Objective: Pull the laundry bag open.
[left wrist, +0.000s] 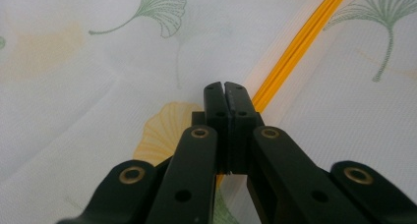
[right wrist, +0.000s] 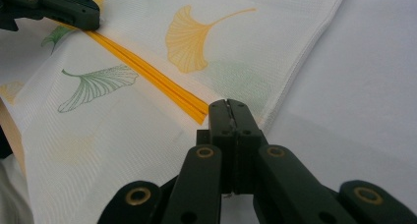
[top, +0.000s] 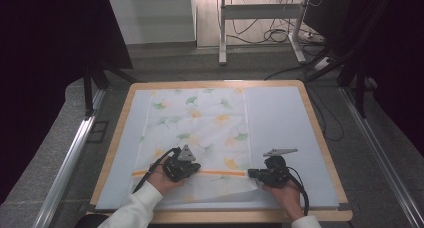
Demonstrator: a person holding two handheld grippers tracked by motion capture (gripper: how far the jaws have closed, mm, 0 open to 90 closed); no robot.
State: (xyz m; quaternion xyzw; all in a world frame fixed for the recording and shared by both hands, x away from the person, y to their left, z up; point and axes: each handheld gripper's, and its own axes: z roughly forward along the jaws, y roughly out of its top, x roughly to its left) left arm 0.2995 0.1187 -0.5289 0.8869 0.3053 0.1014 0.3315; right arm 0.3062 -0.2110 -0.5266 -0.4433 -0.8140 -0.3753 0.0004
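Near the front edge of the table (top: 320,138), a thin white cloth (top: 200,123) printed with green and yellow leaves lies spread flat, its far edge reaching almost to the far side of the board and its near part folded back over itself. An orange stripe (top: 220,172) runs left to right across that near part, and this line is what the coming move seems to turn on: its long axis lies across the person's body, from one gripper to the other.

The left gripper (top: 192,167) sits at the left end of the stripe, the right gripper (top: 251,174) at the right end, just where the stripe meets the cloth's right edge. In the left gripper view the jaws stand pressed together with the stripe (left wrist: 295,52) passing under them and running away to the far right; they look clamped on the cloth at the stripe. In the right gripper view the jaws are likewise together, at the end of the stripe (right wrist: 152,74) by the cloth's side hem, and the left gripper (right wrist: 91,17) shows at the far end of the same line.

Each hand is thus nearest its own end, with the stripe taut between them. Judging from this, any lift or fold would carry the stripe as a straight bar away from the person, towards the far edge.
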